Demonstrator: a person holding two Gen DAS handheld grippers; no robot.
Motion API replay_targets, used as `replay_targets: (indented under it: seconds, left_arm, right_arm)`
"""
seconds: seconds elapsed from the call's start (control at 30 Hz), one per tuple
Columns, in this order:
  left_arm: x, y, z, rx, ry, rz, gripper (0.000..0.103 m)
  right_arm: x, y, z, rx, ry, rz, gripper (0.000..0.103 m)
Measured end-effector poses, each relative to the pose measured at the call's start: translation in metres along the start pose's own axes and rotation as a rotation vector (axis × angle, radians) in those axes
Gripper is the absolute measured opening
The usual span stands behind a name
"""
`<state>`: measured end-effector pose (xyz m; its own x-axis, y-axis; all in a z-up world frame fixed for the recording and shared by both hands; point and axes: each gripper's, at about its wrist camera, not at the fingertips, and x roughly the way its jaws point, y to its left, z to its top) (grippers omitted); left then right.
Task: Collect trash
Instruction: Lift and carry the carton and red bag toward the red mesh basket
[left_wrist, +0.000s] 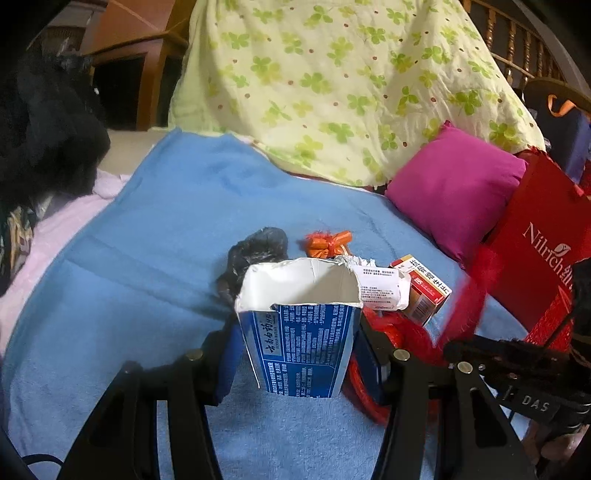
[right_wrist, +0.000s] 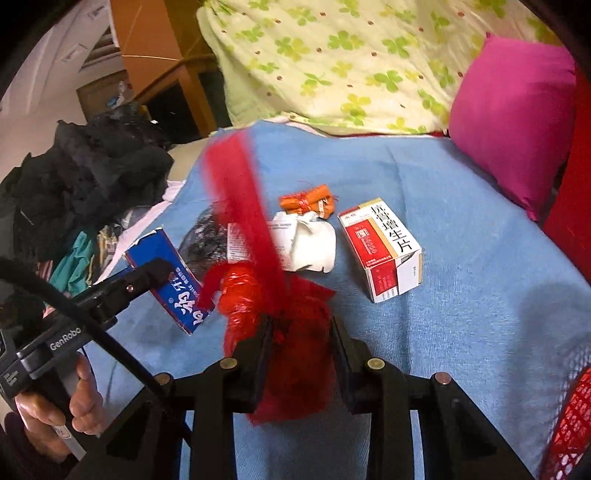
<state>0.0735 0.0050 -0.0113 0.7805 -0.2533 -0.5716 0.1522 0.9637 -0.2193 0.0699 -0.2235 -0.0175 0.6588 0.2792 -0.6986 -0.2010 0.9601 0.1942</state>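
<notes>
Left tool (left_wrist: 299, 343) clamps torn blue box (left_wrist: 303, 332) above blue blanket (left_wrist: 147, 240). Right tool (right_wrist: 301, 354) pinched tight on red mesh bag (right_wrist: 291, 325). Red-white box (right_wrist: 384, 247) lies on blanket, right of bag.

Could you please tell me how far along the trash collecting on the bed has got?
Nothing visibly binned yet. In hand: the left tool grips the torn blue box, and the right tool is shut on the red mesh bag. Left on the blue blanket: the red-and-white medicine box, crumpled white paper, orange wrapper and black plastic wad.
</notes>
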Motion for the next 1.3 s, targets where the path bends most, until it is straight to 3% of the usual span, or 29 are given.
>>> replay_targets:
  seconds: [0.3,0.33,0.37,0.43,0.57,0.67,0.7,0.73,0.87,1.3]
  left_arm:
    - [-0.005,0.002,-0.001,0.001,-0.010,0.022,0.058]
    - [-0.004,0.003,-0.001,-0.006,-0.006,0.024,0.058]
    - [-0.003,0.003,-0.001,-0.012,-0.003,0.025,0.058]
    - [-0.002,0.004,-0.001,-0.026,0.004,0.021,0.058]
    - [0.000,0.006,-0.001,-0.032,0.011,0.018,0.058]
    - [0.001,0.006,-0.001,-0.029,0.017,0.015,0.058]
    - [0.002,0.006,-0.001,-0.029,0.018,0.015,0.058]
    - [0.002,0.007,-0.001,-0.027,0.019,0.017,0.058]
    - [0.001,0.008,-0.001,-0.030,0.018,0.017,0.058]
    - [-0.014,-0.007,-0.005,0.020,-0.022,0.011,0.058]
  right_arm:
    - [-0.005,-0.014,-0.006,0.038,0.044,-0.018,0.035]
    - [-0.003,-0.018,-0.005,0.051,0.055,-0.030,0.038]
    - [-0.002,-0.022,-0.005,0.065,0.062,-0.033,0.053]
    - [-0.001,-0.028,-0.004,0.092,0.061,-0.015,0.071]
    - [0.007,-0.025,-0.003,0.063,0.054,-0.018,0.071]
    - [0.027,-0.021,-0.003,0.061,0.105,-0.044,0.064]
    - [0.034,-0.022,-0.004,0.069,0.128,-0.044,0.056]
    - [0.044,-0.023,-0.005,0.081,0.160,-0.035,0.040]
    - [0.057,-0.023,-0.008,0.082,0.190,-0.036,0.031]
    - [-0.019,0.013,0.002,-0.131,-0.047,-0.103,0.030]
